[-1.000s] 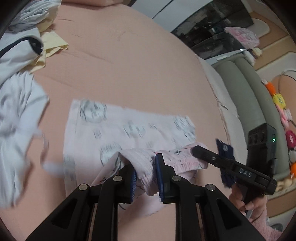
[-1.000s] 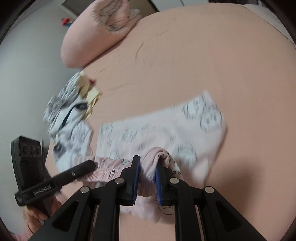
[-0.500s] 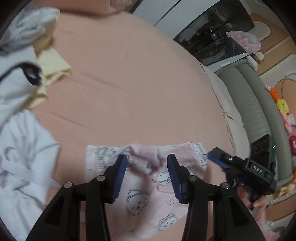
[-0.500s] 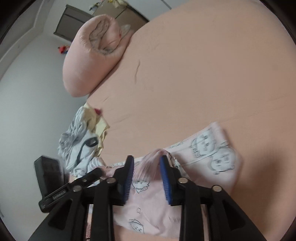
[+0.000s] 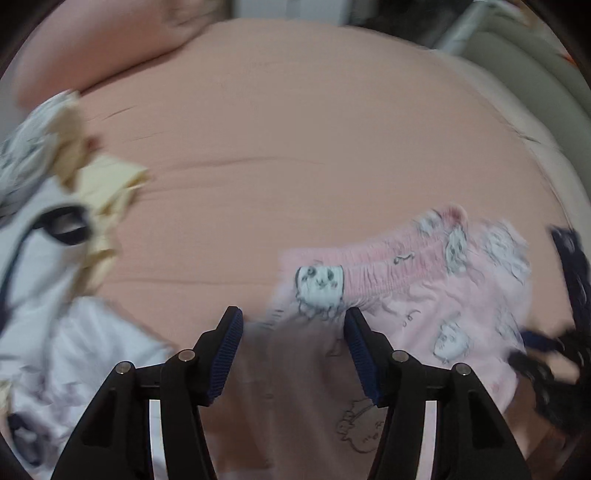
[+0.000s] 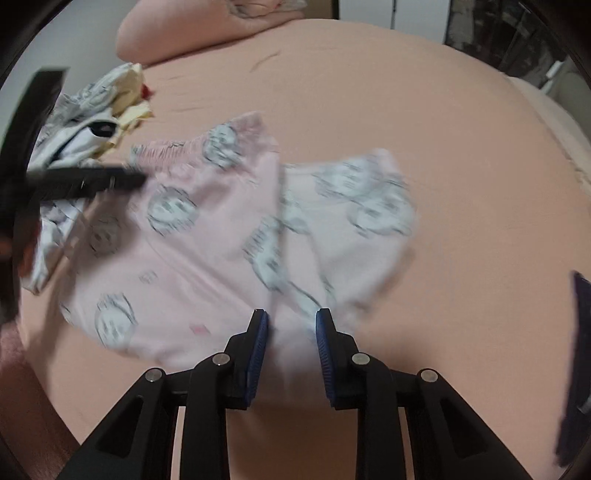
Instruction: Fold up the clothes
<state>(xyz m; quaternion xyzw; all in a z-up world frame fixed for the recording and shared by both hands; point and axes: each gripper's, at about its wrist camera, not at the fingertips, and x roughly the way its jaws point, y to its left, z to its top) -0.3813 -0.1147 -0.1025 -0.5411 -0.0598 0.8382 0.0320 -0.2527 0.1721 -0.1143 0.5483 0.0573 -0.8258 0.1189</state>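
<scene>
Left wrist view: left tool (image 5: 293, 345) is opening, jaws wide, gripping nothing; the pink printed shorts (image 5: 424, 295) lie on the bed (image 5: 314, 147), waistband stretching right.

Right wrist view: right tool (image 6: 291, 345) is closing over the shorts' near edge, pads not pinching yet.

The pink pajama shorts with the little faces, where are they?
The pink shorts lie spread on the peach bed sheet in the right wrist view, just right of the clothes pile and below the pillow.

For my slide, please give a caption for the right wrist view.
Right gripper, closing, over the pink printed garment lying on the peach bed sheet.
</scene>
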